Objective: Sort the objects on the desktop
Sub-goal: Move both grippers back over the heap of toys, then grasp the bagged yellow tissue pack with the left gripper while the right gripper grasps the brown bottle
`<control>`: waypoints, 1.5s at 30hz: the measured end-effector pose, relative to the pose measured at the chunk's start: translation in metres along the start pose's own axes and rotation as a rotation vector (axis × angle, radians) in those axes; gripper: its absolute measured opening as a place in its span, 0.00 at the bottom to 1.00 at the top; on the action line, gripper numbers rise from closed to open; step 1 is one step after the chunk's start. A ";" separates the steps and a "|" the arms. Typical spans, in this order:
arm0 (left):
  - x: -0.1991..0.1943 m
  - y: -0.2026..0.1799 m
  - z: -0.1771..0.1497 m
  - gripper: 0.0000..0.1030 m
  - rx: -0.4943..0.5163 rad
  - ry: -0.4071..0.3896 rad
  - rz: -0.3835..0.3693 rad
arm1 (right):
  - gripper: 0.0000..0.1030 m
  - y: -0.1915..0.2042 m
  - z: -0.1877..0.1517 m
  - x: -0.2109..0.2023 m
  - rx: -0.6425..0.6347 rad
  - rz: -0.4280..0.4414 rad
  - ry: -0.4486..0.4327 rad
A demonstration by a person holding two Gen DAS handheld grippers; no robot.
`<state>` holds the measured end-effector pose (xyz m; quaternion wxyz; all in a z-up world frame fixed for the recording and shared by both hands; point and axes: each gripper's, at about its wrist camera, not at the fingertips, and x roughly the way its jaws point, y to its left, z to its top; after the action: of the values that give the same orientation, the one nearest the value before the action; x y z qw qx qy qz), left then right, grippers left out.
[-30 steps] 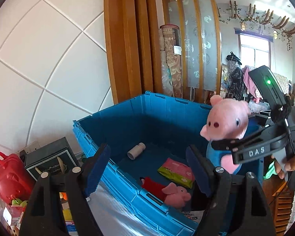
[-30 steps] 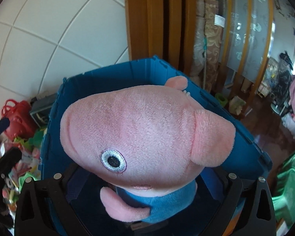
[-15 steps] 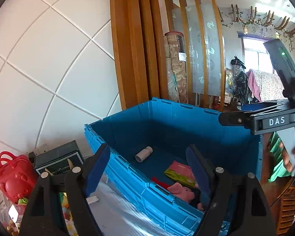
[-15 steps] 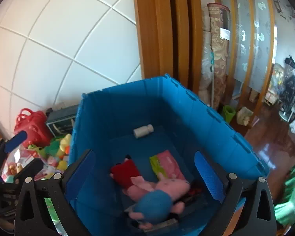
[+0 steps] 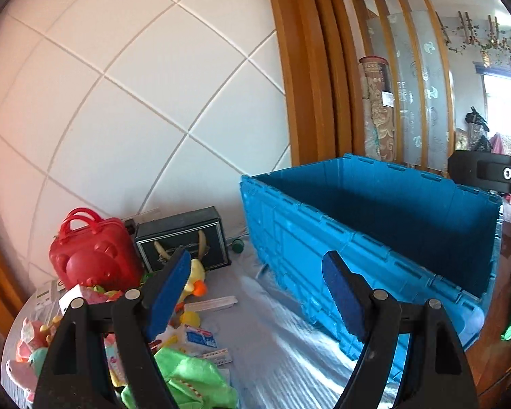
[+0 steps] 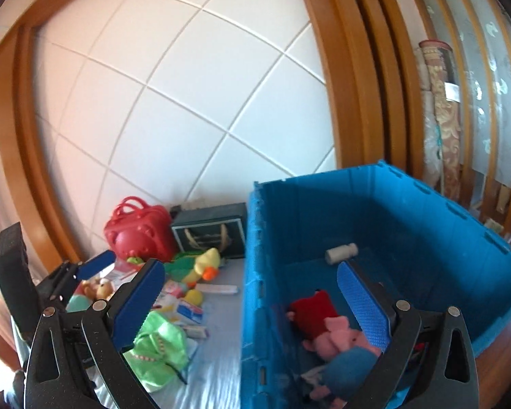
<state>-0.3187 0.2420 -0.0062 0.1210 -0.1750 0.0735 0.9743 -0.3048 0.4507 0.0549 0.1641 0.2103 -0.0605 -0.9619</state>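
The left gripper is seen with its jaws spread wide and nothing between them, held over the silver-covered table beside the blue crate. The right gripper is likewise released and empty — its jaws straddle the near wall of the crate, one pad over the table, the other over the crate's interior.

Inside the crate, a pink pig plush in blue is found lying on the floor at the near end, touching a second pig plush in red. A small white bottle lies on its side near the far wall, apart from the plushes.

To the left of the crate, unsorted items are spread on the table: a red toy case against the wall, a dark box just beside it, a yellow duck, a green plush nearest the grippers, and small packets — too blurred to be identified.
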 end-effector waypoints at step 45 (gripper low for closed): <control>0.059 0.336 -0.293 0.77 -0.293 0.597 -0.017 | 1.00 0.334 -0.194 0.230 -0.358 0.347 0.511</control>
<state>-0.3649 -0.1223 -0.2657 0.0758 -0.4689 -0.0364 0.8792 -0.3225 0.0499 -0.1473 0.3693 0.3986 0.1172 -0.8312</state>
